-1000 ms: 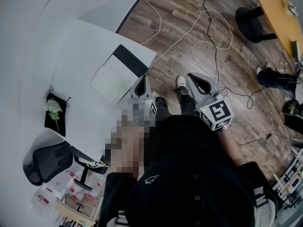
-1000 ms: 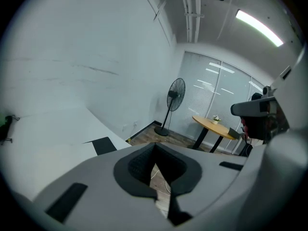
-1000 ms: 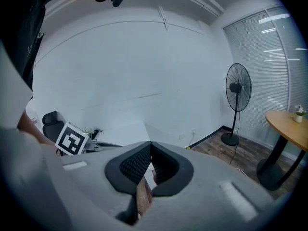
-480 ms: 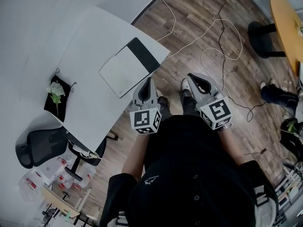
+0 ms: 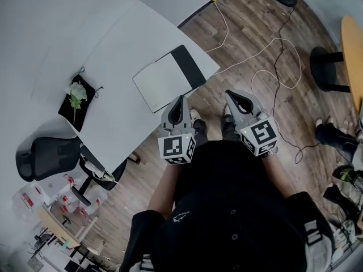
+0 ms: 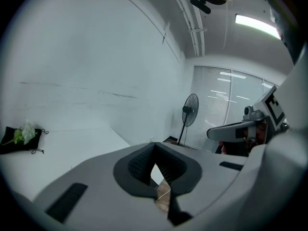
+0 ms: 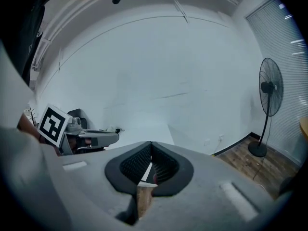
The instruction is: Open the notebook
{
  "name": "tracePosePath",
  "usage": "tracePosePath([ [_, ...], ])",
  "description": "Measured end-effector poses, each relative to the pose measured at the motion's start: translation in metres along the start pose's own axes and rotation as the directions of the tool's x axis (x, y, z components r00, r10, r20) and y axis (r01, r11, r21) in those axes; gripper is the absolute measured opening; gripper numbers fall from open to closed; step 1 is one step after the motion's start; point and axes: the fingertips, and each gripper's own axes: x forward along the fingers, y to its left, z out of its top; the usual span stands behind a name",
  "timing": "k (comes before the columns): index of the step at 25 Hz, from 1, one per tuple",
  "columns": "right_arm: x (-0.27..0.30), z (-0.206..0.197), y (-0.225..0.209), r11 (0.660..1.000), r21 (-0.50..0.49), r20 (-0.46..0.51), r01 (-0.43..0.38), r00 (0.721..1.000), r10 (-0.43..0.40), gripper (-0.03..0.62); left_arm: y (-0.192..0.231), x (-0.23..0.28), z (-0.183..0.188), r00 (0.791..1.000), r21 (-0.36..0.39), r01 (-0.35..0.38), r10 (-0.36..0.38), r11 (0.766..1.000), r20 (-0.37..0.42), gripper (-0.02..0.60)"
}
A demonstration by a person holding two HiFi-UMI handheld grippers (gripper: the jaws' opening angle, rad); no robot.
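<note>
You are holding the left gripper [image 5: 180, 102] and the right gripper [image 5: 231, 95] with jaws pressed together, empty, near the closed notebook [image 5: 167, 79] lying by the table [image 5: 116, 64] corner, so I think you should be spreading one for the cover edge.

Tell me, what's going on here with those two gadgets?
A person stands at a white table, with a left hand-held gripper and a right hand-held gripper. Both are shut, empty and touching nothing, near the table's edge. The notebook lies closed by the table's corner, so opening it has not begun. A black pouch with a white flower on it lies further along the table.
</note>
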Motion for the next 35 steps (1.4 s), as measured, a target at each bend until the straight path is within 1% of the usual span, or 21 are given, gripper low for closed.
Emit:
tracePosePath([
  [5, 0.010, 0.020, 0.003, 0.999, -0.025, 0.035, -0.038, 0.999, 0.039, 0.005, 0.009, -0.002, 0.019, 0.998, -0.003, -0.047, 0.047, 0.999, 0.034, 0.006],
  [11, 0.010, 0.051, 0.001, 0.996, -0.066, 0.091, -0.055, 0.994, 0.061, 0.005, 0.011, -0.002, 0.052, 0.993, 0.022, -0.065, 0.063, 0.998, 0.099, 0.006],
  [17, 0.004, 0.080, -0.008, 0.994, -0.108, 0.147, -0.035, 0.988, 0.051, 0.005, 0.008, -0.002, 0.082, 0.986, 0.048, -0.065, 0.057, 0.997, 0.160, 0.006],
  [22, -0.009, 0.112, -0.017, 0.990, -0.138, 0.214, -0.006, 0.976, 0.036, 0.005, 0.001, -0.006, 0.113, 0.974, 0.079, -0.063, 0.044, 0.995, 0.222, 0.006],
  [28, -0.020, 0.143, -0.024, 0.986, -0.161, 0.276, 0.031, 0.961, 0.015, 0.005, 0.002, -0.014, 0.144, 0.955, 0.064, -0.063, 0.042, 0.996, 0.292, 0.006],
  [35, -0.034, 0.166, -0.021, 0.981, -0.187, 0.319, 0.042, 0.947, 0.021, 0.005, 0.000, -0.024, 0.162, 0.943, 0.069, -0.073, 0.046, 0.995, 0.330, 0.006],
])
